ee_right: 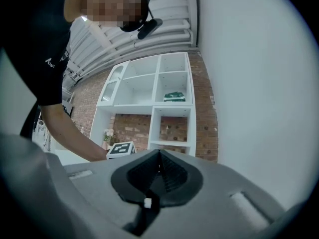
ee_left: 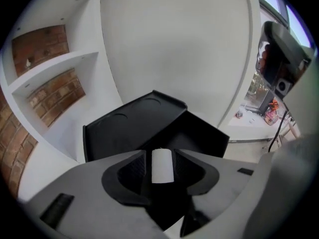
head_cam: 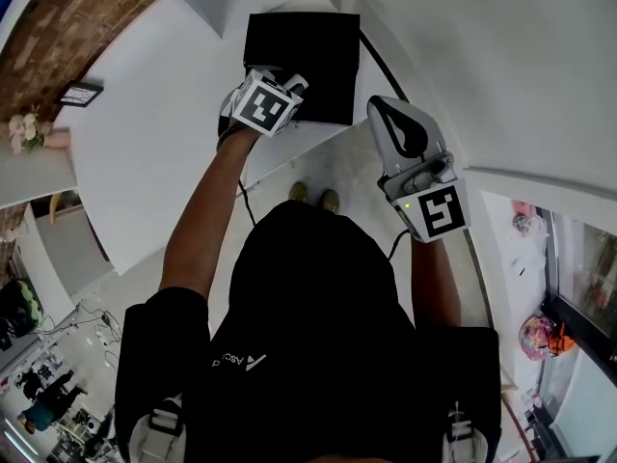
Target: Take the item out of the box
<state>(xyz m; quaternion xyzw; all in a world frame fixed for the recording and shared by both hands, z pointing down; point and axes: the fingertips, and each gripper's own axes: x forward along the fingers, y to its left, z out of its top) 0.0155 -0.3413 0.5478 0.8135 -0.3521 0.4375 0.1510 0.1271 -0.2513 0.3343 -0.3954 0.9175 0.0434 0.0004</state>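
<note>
A black box point(head_cam: 307, 58) stands open on the white table point(head_cam: 154, 143), its lid point(ee_left: 132, 126) tipped back. My left gripper point(head_cam: 281, 87) reaches into the box from above. In the left gripper view a small white upright item point(ee_left: 161, 166) sits between the jaws of the left gripper point(ee_left: 160, 156); thin dark gaps show on both sides of it, so the pads stand apart from it. My right gripper point(head_cam: 388, 106) hangs to the right of the box, off the table edge. In its own view the right gripper point(ee_right: 159, 158) has its jaws shut together on nothing.
White shelving with a brick back point(ee_right: 167, 118) stands ahead of the right gripper, with a green item point(ee_right: 174, 96) on one shelf. A black cable point(head_cam: 384, 66) runs past the box's right side. A white wall point(ee_left: 179, 49) rises behind the box. Flowers point(head_cam: 24, 128) lie far left.
</note>
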